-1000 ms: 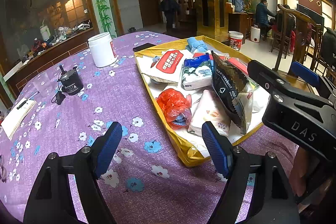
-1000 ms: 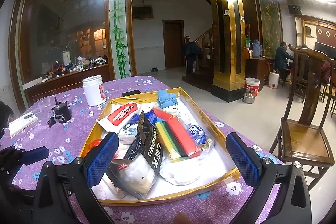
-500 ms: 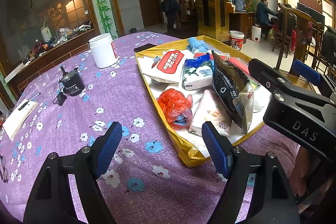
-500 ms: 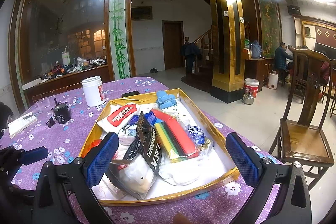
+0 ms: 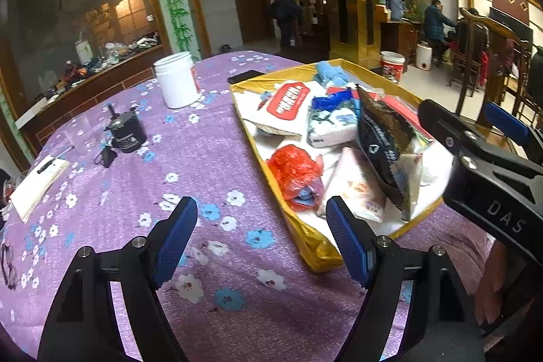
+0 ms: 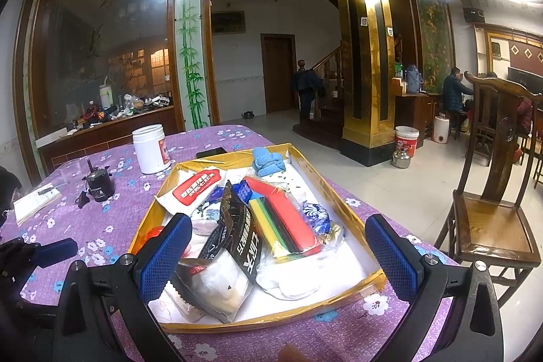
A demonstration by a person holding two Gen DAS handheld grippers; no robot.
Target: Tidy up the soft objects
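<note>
A gold-rimmed tray [image 5: 305, 243] [image 6: 342, 192] on the purple flowered table holds soft packs: a black pouch [image 5: 383, 145] [image 6: 237, 236], a red plastic bag [image 5: 295, 172], a white pack with a red label [image 5: 292, 104] [image 6: 197, 189], a blue cloth [image 6: 268, 160], a tissue pack [image 5: 331, 124] and a red and striped bundle [image 6: 288, 223]. My left gripper [image 5: 261, 236] is open and empty over the table, left of the tray's near corner. My right gripper [image 6: 278, 256] is open and empty above the tray's near end; it also shows in the left wrist view [image 5: 482, 158].
A white jar [image 5: 176, 80] [image 6: 151, 151], a small black device [image 5: 125, 131] [image 6: 98, 185], a notepad [image 5: 37, 182] and a phone [image 5: 244, 76] lie on the table left of the tray. A wooden chair [image 6: 492, 226] stands at the right.
The left wrist view has shifted very slightly; both grippers stay open and empty, and the tray's contents have not moved.
</note>
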